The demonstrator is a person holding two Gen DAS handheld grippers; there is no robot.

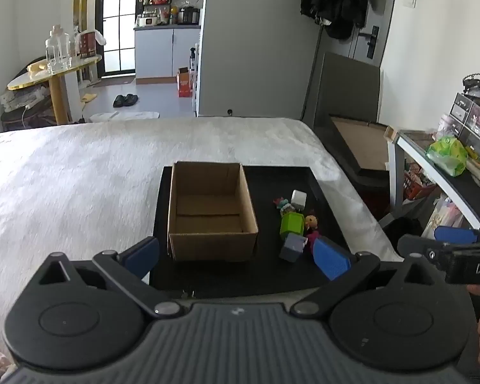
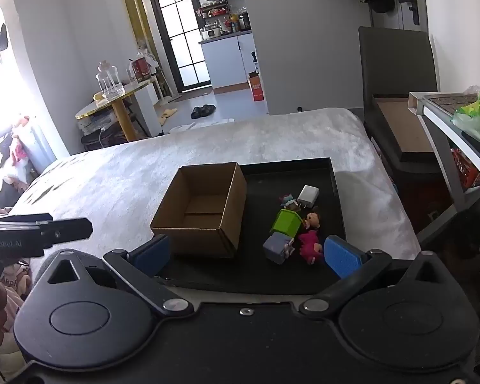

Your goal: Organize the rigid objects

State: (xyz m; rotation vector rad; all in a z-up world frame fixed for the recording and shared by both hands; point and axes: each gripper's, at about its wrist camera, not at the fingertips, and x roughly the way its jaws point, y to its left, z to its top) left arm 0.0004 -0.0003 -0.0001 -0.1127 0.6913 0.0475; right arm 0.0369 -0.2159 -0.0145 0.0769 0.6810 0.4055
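An empty cardboard box [image 1: 211, 211] [image 2: 201, 214] stands on the left half of a black tray [image 1: 265, 275] [image 2: 256, 275] that lies on a white fluffy bed cover. To the right of the box lie a white charger cube [image 1: 298, 199] [image 2: 308, 196], a small pastel figure [image 1: 281, 204] [image 2: 288, 200], a green block [image 1: 292, 224] [image 2: 286, 223], a grey block [image 1: 292, 247] [image 2: 276, 248] and a doll in pink [image 1: 312, 225] [image 2: 310, 240]. My left gripper [image 1: 236, 257] hangs open in front of the box. My right gripper [image 2: 248, 254] is open too, near the tray's front edge, holding nothing.
The white bed cover [image 1: 80, 176] [image 2: 112, 172] stretches left and behind the tray. A dark chair [image 1: 345, 102] [image 2: 396, 96] and a cluttered shelf [image 1: 448, 166] [image 2: 457, 134] stand to the right. A round yellow table [image 1: 52, 75] [image 2: 115, 105] with glass jars is at the far left.
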